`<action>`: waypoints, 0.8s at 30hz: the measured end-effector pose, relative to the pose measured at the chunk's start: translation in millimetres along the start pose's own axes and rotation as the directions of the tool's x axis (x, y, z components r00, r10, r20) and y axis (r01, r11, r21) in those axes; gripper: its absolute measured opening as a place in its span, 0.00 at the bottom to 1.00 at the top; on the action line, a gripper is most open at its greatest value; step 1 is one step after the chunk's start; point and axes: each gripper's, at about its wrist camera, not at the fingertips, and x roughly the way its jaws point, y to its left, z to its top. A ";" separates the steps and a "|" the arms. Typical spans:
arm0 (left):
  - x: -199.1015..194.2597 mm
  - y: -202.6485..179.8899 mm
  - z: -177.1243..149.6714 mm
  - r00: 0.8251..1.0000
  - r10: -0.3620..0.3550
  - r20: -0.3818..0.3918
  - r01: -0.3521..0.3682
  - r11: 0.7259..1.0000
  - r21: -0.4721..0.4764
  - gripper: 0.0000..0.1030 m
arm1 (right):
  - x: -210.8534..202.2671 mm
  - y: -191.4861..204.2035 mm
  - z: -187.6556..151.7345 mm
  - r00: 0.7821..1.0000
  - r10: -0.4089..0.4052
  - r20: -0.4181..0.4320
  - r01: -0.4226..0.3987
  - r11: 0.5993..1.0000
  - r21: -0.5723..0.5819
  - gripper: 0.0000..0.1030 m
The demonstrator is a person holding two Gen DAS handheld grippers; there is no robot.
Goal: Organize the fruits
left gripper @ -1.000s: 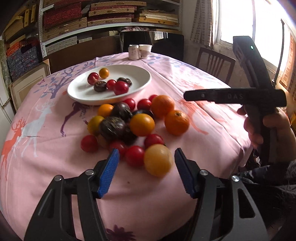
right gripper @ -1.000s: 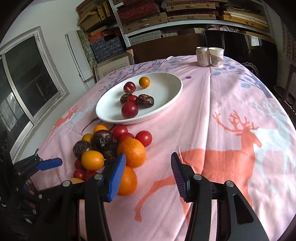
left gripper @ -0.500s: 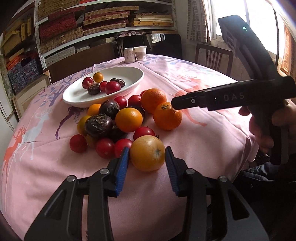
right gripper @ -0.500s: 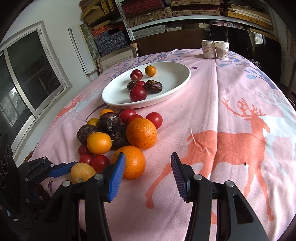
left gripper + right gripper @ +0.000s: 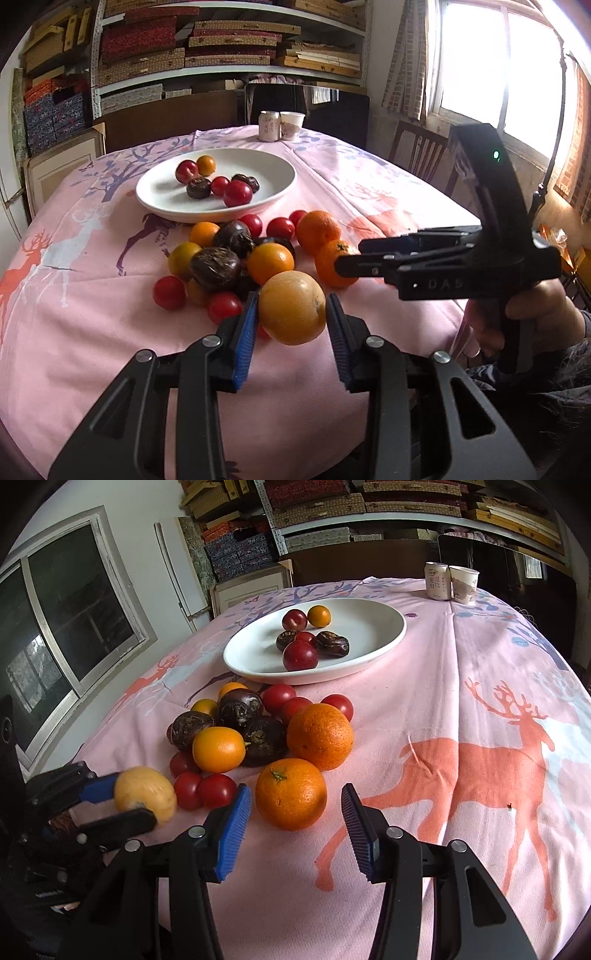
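Observation:
My left gripper [image 5: 290, 325] is shut on a yellow-orange fruit [image 5: 291, 307] and holds it just above the near edge of the fruit pile; it also shows in the right wrist view [image 5: 144, 794]. My right gripper [image 5: 293, 825] is open, its jaws on either side of an orange [image 5: 291, 794] at the pile's near end, not touching it. The pile of oranges, red tomatoes and dark passion fruits [image 5: 236, 258] lies on the pink cloth. Behind it a white plate [image 5: 273, 168] holds several small fruits.
A can [image 5: 268, 126] and a paper cup [image 5: 291, 125] stand at the table's far edge. Chairs [image 5: 424, 155] stand at the far right. The pink deer tablecloth [image 5: 480, 760] covers the round table. Shelves fill the back wall.
My left gripper closed on the yellow-orange fruit and lifted it slightly. My right gripper moved forward, bringing an orange between its open jaws.

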 end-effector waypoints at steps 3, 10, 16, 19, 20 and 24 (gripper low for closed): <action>-7.8 8.1 4.8 1.000 0.014 0.010 -0.014 1.000 -0.017 0.35 | 13.2 3.7 0.6 0.999 -0.016 -0.028 0.016 1.000 -0.013 0.45; -11.3 23.2 19.0 0.999 0.024 0.029 -0.023 0.999 -0.033 0.35 | -21.1 -2.7 20.2 0.996 0.050 0.078 -0.053 0.998 0.037 0.41; 19.3 47.9 70.5 0.999 0.027 0.036 -0.026 0.999 -0.036 0.35 | -15.8 -29.1 84.7 0.995 0.006 0.102 -0.014 0.997 0.078 0.42; 52.1 63.8 95.1 0.999 0.043 0.005 -0.042 0.998 -0.048 0.35 | 12.0 -42.9 111.6 0.997 -0.005 0.071 -0.003 0.994 0.113 0.42; 63.5 69.2 101.6 0.999 0.046 -0.010 -0.047 0.997 -0.059 0.35 | 21.8 -45.5 118.7 0.998 -0.008 0.065 0.001 0.993 0.120 0.42; 110.5 86.0 120.5 0.995 0.038 -0.090 -0.045 0.995 -0.085 0.37 | 54.1 -49.6 137.7 0.999 -0.013 0.052 0.006 0.992 0.126 0.44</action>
